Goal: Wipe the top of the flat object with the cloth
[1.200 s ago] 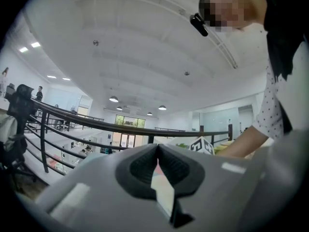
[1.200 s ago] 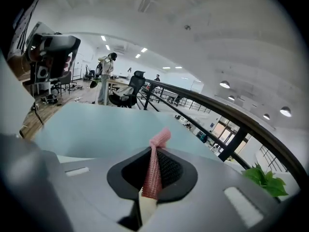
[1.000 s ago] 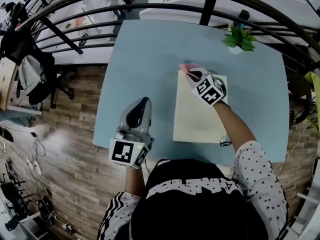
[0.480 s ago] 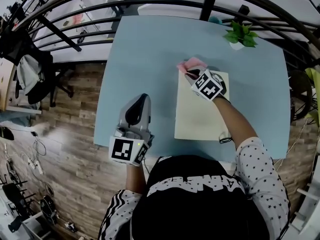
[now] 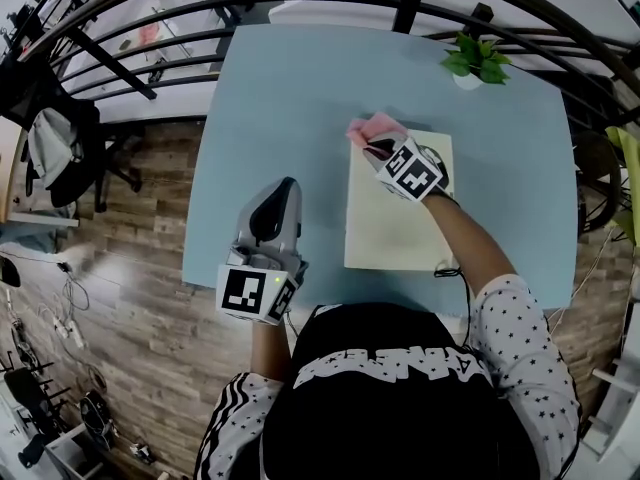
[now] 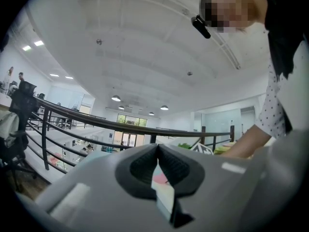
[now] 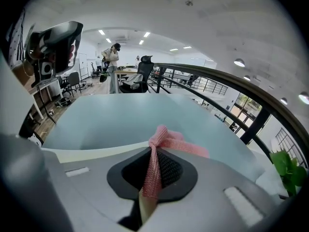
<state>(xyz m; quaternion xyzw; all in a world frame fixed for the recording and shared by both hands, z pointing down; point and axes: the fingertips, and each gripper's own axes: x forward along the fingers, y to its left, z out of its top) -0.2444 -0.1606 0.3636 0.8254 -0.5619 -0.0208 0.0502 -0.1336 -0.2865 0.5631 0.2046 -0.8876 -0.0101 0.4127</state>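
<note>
Cloth (image 5: 375,128): pink, mesh-knit, bunched at the far left corner of the board, spilling past its edge toward the table; caught by one narrow fold.
Board (image 5: 395,233): pale cream, flat on the blue table (image 5: 290,98), right of centre, near edge close to the person; most of the top bare and open to a pass.
Right gripper (image 5: 383,150): jaws clamped on the cloth (image 7: 154,149), a twisted strand running down between the pads, the loose bulk fanned out ahead of the tips; held low over the board's far corner.
Left gripper (image 5: 283,190): jaws pressed together on nothing; parked over the table left of the board, well apart from it, no share in the wipe.
Step in hand: by the look of it, a stroke at the far end of the board, with much of the top left to cover.
Risk, grip: only a thin strand between the jaws; drag against the board likely to tug it free and leave the cloth behind.
Risk, board: nothing holding it down; a firm push able to slide it across the smooth table, toward the edge or the potted plant (image 5: 475,60) at the far right.
Risk, contact: fabric ahead of the tips, not under them; too steep a press apt to scrape hard jaw on the board.
Risk, coverage: wad hanging off the corner, edge strips easily missed.
</note>
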